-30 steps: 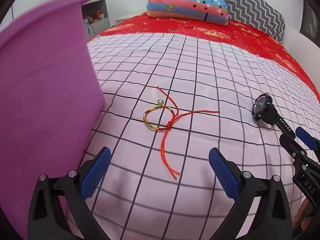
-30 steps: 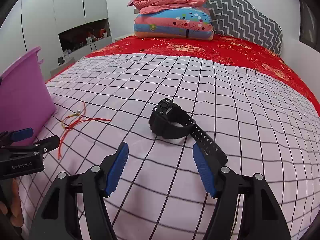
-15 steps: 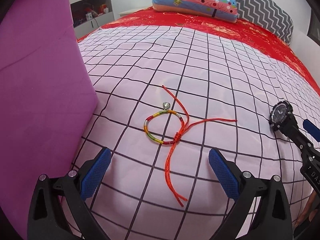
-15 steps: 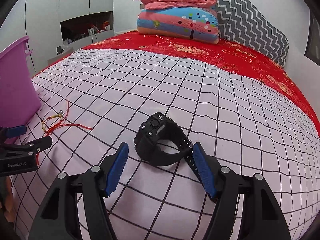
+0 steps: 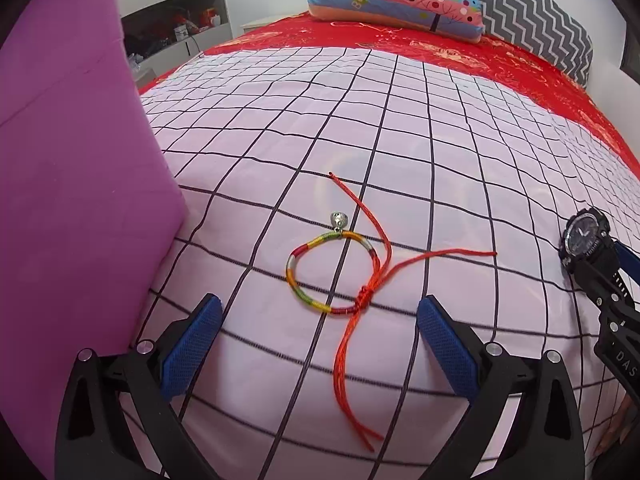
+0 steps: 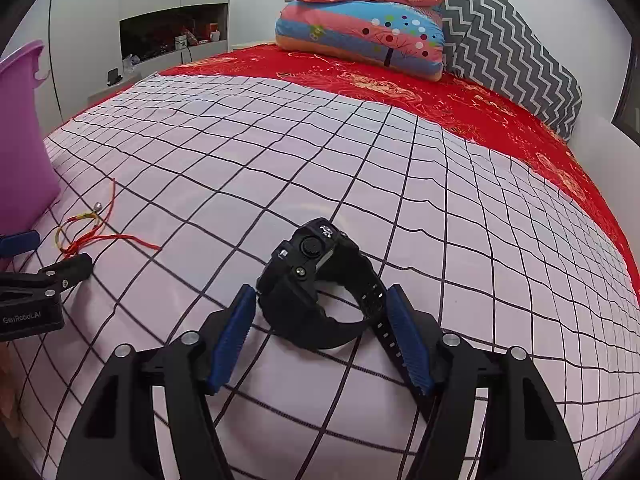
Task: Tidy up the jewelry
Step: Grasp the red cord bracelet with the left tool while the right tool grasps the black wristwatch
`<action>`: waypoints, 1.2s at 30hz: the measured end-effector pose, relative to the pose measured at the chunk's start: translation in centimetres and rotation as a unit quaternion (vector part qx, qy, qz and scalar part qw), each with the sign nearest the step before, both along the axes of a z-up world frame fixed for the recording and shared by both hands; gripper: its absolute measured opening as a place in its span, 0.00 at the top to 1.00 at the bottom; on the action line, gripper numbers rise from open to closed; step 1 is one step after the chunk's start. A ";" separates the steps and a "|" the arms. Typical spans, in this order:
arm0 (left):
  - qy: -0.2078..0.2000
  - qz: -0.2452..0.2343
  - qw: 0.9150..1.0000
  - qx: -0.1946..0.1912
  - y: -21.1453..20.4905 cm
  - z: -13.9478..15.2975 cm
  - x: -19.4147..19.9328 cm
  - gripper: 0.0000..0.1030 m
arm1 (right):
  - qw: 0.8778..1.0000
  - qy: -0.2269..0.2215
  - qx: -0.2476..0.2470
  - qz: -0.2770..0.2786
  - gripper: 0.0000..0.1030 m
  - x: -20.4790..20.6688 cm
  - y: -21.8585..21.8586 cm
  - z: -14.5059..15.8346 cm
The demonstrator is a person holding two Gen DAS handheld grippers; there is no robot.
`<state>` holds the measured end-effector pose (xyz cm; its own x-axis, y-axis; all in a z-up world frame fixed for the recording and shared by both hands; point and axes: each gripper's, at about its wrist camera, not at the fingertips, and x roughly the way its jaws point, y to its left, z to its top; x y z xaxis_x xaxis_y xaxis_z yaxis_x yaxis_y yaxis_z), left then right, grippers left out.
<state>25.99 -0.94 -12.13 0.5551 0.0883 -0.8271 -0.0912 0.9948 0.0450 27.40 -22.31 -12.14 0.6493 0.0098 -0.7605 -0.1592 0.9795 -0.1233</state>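
Observation:
A multicoloured cord bracelet [image 5: 332, 272] with red tails and a small silver charm lies on the pink checked bedspread. My left gripper [image 5: 318, 320] is open, its blue pads on either side of the bracelet's near edge, just short of it. A black wristwatch [image 6: 320, 284] lies on its side further right. My right gripper [image 6: 320, 312] is open with the watch's band between its pads. The watch [image 5: 586, 240] and the right gripper show at the right edge of the left wrist view. The bracelet [image 6: 80, 228] and the left gripper show at the left of the right wrist view.
A purple plastic bin [image 5: 72, 184] stands close on the left of the bracelet; its rim [image 6: 20, 64] shows in the right wrist view. Stacked pillows [image 6: 360, 28] and a red cover [image 6: 440, 92] lie at the far end of the bed.
Both grippers have moved forward and lower. The bracelet now lies near the left pads, and the watch has come between the right pads. Both stay open.

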 end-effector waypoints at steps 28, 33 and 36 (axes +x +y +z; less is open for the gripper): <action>-0.002 -0.049 0.998 -0.036 -1.5 -0.1 0.6 0.67 | 0.999 0.018 -0.033 0.025 0.70 -0.6 2.8 -1.1; 0.018 -0.061 0.995 -0.077 -1.0 0.4 -1.4 0.87 | 0.999 0.022 0.008 0.027 0.73 -3.0 3.4 -0.7; 0.024 -0.071 0.993 -0.090 -1.1 0.7 -2.9 0.87 | 0.999 0.022 0.033 0.021 0.74 -4.7 3.6 -0.4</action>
